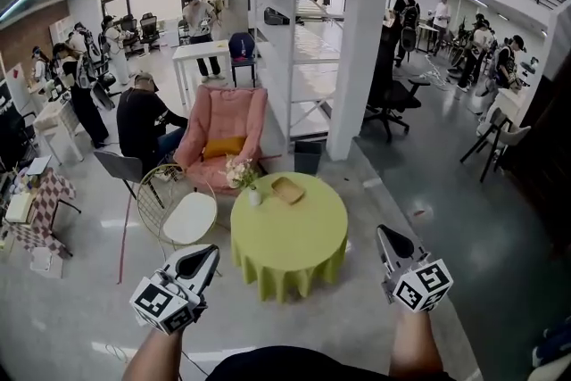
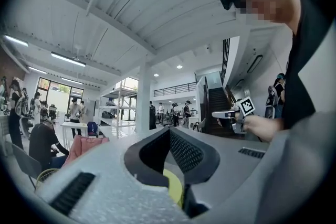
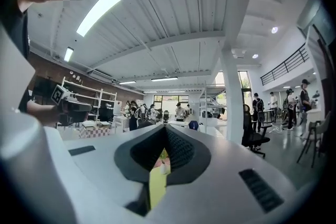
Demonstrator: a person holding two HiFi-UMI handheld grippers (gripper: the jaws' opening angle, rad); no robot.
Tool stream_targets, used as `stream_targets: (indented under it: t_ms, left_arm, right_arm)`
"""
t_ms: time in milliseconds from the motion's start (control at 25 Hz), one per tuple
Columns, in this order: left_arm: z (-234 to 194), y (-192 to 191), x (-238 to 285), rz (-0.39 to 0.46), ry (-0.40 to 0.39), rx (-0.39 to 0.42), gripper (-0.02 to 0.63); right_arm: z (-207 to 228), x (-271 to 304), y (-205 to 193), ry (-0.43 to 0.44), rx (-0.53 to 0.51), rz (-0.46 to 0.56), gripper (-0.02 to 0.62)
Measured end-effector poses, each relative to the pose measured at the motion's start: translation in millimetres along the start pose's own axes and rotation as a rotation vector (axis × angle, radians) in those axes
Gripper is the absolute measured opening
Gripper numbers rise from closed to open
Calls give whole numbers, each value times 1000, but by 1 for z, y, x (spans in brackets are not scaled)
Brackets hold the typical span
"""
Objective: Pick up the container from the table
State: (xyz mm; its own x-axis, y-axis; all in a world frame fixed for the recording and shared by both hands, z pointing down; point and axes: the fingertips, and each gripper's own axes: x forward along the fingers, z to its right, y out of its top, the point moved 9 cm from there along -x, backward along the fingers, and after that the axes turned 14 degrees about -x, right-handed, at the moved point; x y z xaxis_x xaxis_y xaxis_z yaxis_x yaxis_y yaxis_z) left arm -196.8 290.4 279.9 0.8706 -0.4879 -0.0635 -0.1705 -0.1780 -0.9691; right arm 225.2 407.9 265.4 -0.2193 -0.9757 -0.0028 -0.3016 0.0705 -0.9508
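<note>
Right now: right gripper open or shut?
Shut. The right gripper has its jaw tips touching with nothing clamped; the green table shows through the gap below.

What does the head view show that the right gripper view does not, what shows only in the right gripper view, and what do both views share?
Only the head view: the tan container lying on the round green table, the white round seat beside it, and the right claw from outside.
Only the right gripper view: the right claw's textured inner pads, pressed together with nothing between them.
Both: the left claw, the white pillar, the black office chair, and the table, a thin strip in the right gripper view.
</note>
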Motion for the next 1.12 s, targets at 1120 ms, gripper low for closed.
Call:
stream_targets:
  t_ms: [1120]
  left_arm:
    - [-16,-14,54,-95,-79,-27,17]
  right_arm:
    - [22,25,-18,44,13,-69,8]
